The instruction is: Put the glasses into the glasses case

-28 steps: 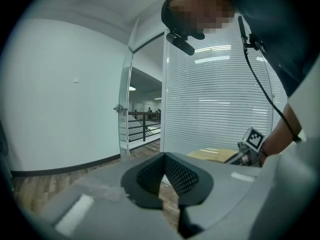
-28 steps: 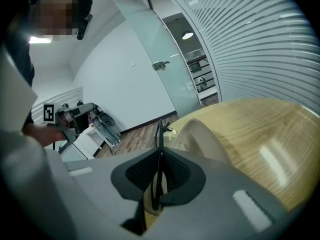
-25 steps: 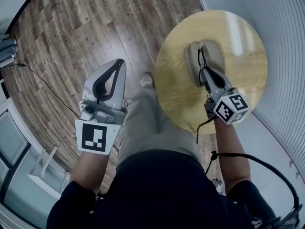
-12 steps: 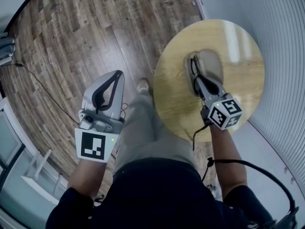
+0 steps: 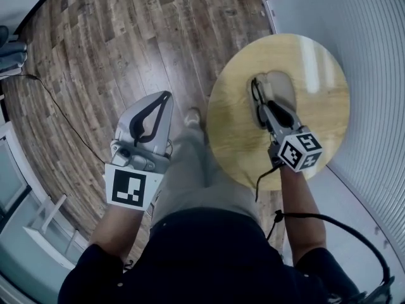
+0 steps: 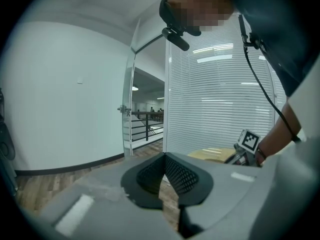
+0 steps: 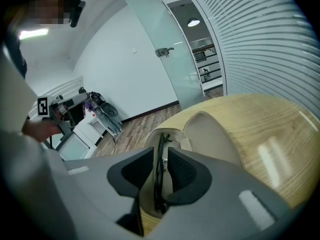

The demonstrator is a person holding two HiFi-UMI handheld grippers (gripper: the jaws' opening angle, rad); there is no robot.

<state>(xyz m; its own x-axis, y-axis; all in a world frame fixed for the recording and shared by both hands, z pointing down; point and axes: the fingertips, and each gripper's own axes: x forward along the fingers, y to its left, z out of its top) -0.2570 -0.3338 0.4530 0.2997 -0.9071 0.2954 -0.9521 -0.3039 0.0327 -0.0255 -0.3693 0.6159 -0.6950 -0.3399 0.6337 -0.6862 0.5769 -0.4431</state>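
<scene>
A beige glasses case (image 5: 282, 83) lies open on the round wooden table (image 5: 323, 116). The black glasses (image 5: 255, 96) sit folded in the case's left half. My right gripper (image 5: 261, 104) reaches over the case from the near side. Its jaws are opening, with the glasses (image 7: 159, 181) standing on edge between the fingers (image 7: 186, 171), and a gap shows at the left pad. The lid (image 7: 212, 134) lies flat to the right of the right gripper (image 7: 160, 153). My left gripper (image 5: 166, 96) hangs over the floor to the left, shut on nothing, and the left gripper (image 6: 164, 157) shows its tips meeting.
The table stands against a glass wall with blinds (image 5: 373, 56). Wooden floor (image 5: 114, 49) spreads to the left, with a thin black cable (image 5: 57, 109) across it. White furniture (image 5: 44, 227) stands at the lower left. The person's shoe (image 5: 193, 115) is beside the table.
The right jaws, shut on the glasses before, have spread apart around them over the case. The left gripper has stayed put.
</scene>
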